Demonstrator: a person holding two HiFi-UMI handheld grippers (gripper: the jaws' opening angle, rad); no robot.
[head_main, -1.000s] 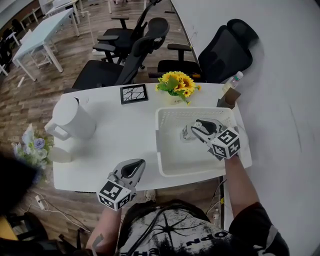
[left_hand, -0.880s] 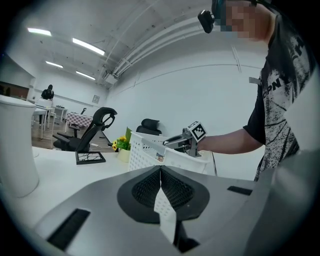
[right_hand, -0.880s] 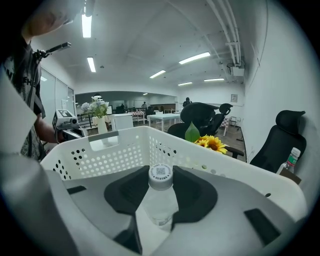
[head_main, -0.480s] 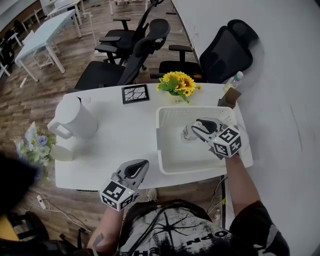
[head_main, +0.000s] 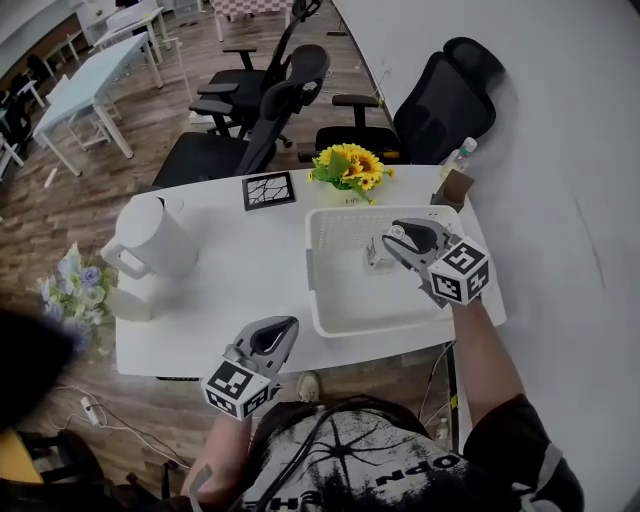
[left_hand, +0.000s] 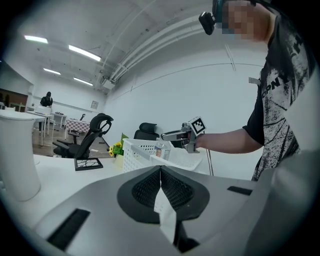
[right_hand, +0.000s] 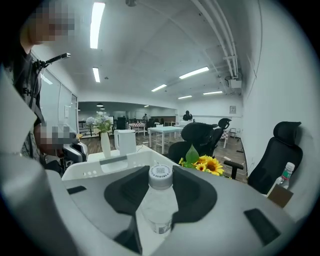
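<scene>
One QR-coded cap (right_hand: 160, 172) tops the bottle (right_hand: 159, 207) pinched by the right hand-held gripper (head_main: 390, 241); left hand-held gripper (head_main: 281, 328) pressed together.

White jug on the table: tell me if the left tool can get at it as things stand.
Probably yes. The left tool hangs at the near edge of the table, jaws shut and empty, and only bare tabletop lies between it and the white jug. The jaws would need to open.

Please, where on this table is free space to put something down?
Bare table lies between the jug and the basket, from the black tile to the near edge. Crowded: the far right corner, with sunflowers and a box.
</scene>
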